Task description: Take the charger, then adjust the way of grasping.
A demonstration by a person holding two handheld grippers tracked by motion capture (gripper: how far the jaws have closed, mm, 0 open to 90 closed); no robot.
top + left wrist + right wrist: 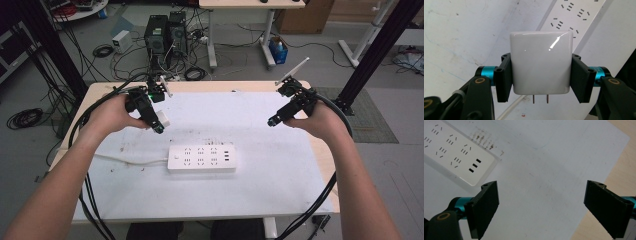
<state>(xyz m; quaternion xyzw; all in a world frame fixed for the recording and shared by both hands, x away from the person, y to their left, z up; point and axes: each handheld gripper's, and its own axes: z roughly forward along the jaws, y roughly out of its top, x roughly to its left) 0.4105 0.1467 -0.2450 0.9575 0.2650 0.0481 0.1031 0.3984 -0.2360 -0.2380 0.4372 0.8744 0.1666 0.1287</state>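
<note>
- Nearest the high camera, two forearms are seen coming in from the bottom edge, each hand carrying a hand-held gripper above the table (280, 200).
- Next out, a white power strip (201, 158) is laid flat near the middle of the white table top, its cord (130, 161) running off to the left; rows of sockets and three USB slots at its right end are visible.
- Beyond it on the left, the left hand-held gripper (159, 123) is clenched on a white charger plug (540, 62): the two pads are pressed against its opposite flat sides, and two metal prongs (540, 98) are shown below the body. The plug is held in the air, behind and left of the strip, not touching it.
- On the right, the right hand-held gripper (549, 207) is released, its jaws standing wide apart over bare table, with nothing between them.
- To seat the plug well, the prongs should probably be turned straight down and lined up with one two-slot socket before any pressing.
- The strip could slide under the push, so it may be steadied with the free gripper.
</note>
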